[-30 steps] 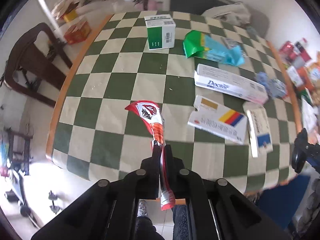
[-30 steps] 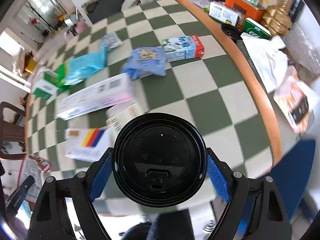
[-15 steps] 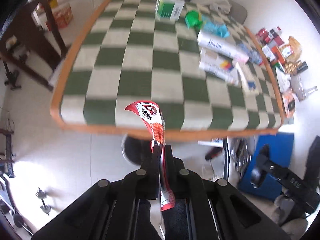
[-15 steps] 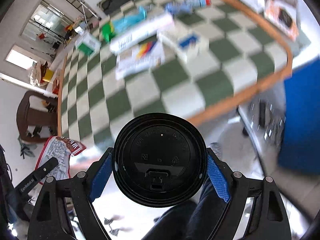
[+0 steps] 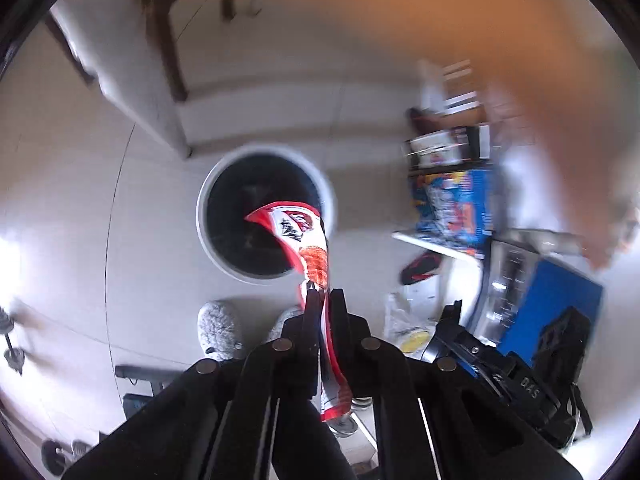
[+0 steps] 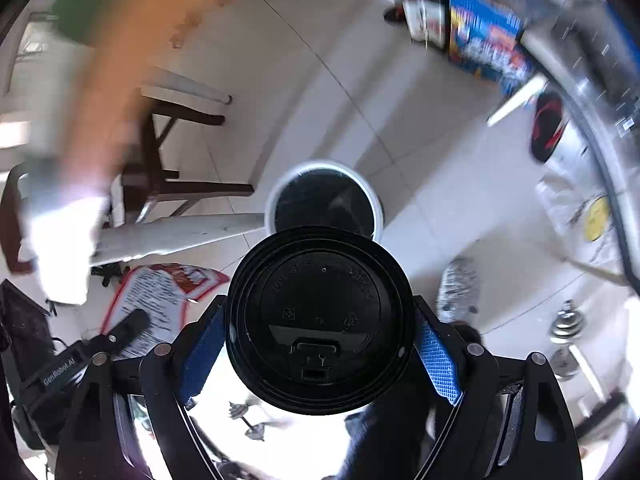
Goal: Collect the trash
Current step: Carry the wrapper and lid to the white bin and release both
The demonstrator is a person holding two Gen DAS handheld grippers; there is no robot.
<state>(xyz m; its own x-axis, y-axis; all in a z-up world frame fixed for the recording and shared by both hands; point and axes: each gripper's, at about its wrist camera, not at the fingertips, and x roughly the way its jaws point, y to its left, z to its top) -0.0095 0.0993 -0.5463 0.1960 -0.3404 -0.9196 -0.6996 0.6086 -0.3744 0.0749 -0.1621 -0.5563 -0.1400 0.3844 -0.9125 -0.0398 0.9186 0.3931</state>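
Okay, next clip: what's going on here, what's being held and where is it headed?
A person is clearing trash with two hand-held grippers. The left hand-held gripper is shut on a red-and-white snack wrapper, held above a round white-rimmed bin on the tiled floor. The right hand-held gripper clamps a cup with a black lid, also near that bin. Neither item has been dropped in. Both views are motion-blurred.
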